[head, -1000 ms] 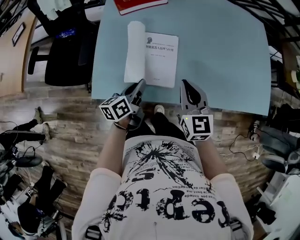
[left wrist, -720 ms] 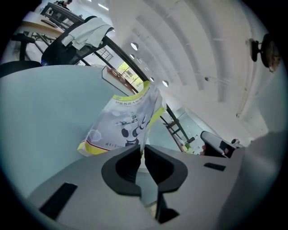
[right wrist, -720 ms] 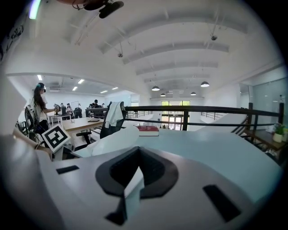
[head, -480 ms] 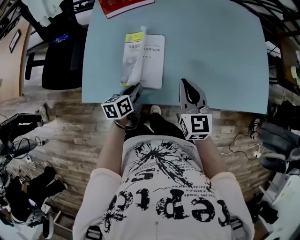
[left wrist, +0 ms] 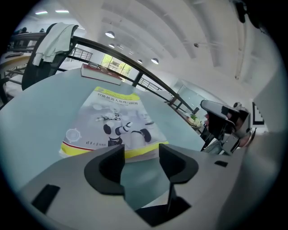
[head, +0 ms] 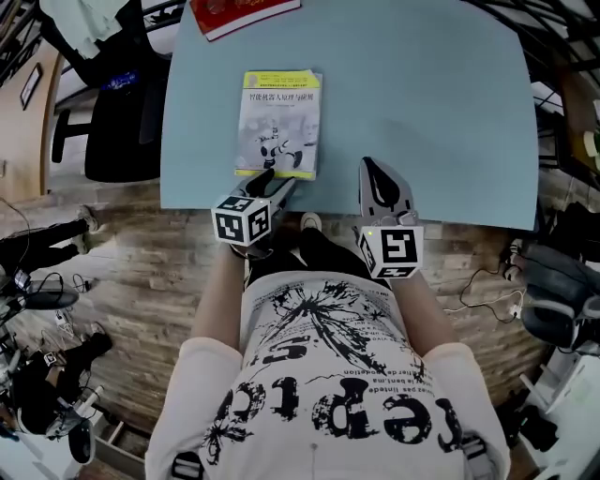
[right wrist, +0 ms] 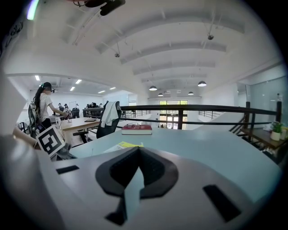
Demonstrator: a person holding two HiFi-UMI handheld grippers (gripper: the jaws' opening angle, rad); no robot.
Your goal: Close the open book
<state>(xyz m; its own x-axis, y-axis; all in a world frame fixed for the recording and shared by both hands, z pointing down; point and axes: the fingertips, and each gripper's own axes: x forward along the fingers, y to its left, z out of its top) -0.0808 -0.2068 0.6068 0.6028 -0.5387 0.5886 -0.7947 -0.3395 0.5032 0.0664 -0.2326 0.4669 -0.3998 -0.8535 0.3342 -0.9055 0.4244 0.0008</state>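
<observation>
The book [head: 277, 122] lies closed and flat on the pale blue table [head: 441, 112], its yellow-and-white cover with a robot picture facing up. In the left gripper view the book [left wrist: 112, 126] lies just beyond my jaws. My left gripper [head: 270, 182] sits at the book's near edge; its jaws have just been opening and stand open [left wrist: 141, 155] with only table showing between them. My right gripper [head: 377, 172] rests at the table's front edge, to the right of the book and apart from it. Its jaws [right wrist: 137, 157] are shut on nothing.
A red book [head: 244, 11] lies at the table's far edge, also seen as the red book [right wrist: 137, 129] in the right gripper view. A black office chair [head: 122, 103] with a garment stands left of the table. Cables and gear litter the wooden floor [head: 141, 272].
The open book has folded shut: its raised left leaves and cover swung over and now lie flat, cover up. My left gripper slid slightly right along the book's near edge.
</observation>
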